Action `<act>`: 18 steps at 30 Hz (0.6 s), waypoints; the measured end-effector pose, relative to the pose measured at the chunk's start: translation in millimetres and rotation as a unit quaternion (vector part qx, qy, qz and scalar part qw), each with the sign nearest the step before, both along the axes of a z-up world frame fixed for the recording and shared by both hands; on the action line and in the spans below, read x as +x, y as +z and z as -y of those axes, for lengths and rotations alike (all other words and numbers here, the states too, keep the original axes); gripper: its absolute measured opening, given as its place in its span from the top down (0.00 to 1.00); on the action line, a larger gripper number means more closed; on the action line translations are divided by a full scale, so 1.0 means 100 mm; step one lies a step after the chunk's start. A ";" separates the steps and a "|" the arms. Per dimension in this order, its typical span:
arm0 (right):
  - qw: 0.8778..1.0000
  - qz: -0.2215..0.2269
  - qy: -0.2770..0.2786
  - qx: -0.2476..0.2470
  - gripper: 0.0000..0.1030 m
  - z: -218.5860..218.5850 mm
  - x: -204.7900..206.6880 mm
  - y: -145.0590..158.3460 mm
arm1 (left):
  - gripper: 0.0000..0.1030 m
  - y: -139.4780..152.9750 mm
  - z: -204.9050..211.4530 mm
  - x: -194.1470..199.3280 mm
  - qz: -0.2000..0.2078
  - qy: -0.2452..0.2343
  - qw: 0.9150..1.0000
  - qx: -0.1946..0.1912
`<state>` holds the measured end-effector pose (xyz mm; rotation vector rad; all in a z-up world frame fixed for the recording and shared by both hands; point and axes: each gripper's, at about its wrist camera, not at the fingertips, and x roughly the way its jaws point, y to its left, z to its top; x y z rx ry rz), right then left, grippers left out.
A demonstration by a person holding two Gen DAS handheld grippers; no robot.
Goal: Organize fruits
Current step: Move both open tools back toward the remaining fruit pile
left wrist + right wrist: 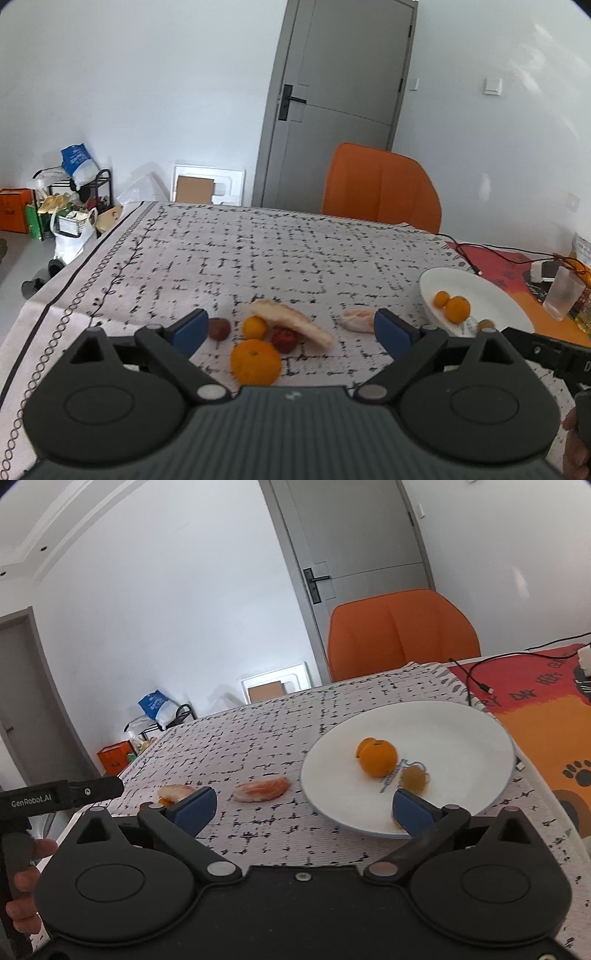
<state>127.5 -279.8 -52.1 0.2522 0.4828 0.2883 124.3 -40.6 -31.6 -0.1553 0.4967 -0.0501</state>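
My left gripper is open above a cluster of fruit on the tablecloth: a large orange, a small orange, two dark red fruits and a long pale pomelo slice. A peeled segment lies to the right. My right gripper is open and empty at the near rim of the white plate. The plate holds an orange, a smaller orange behind it, and a small brownish fruit. The peeled segment lies left of the plate.
An orange chair stands at the table's far side. A black cable and an orange-red mat lie right of the plate. A plastic cup stands at the far right. The table's left edge drops to floor clutter.
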 end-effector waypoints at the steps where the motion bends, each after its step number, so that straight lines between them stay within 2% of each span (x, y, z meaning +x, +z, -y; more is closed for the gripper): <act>1: 1.000 0.001 0.003 -0.001 0.00 -0.02 0.00 0.00 | 0.08 -0.02 -0.02 0.00 -0.002 0.002 1.000 0.000; 6: 1.000 -0.001 0.017 -0.006 0.00 -0.15 0.02 0.00 | 0.08 -0.12 -0.14 0.00 -0.017 0.006 1.000 -0.012; 18: 0.999 -0.002 0.048 -0.011 0.00 -0.39 0.10 -0.03 | 0.08 -0.30 -0.27 0.08 -0.025 0.004 0.999 -0.025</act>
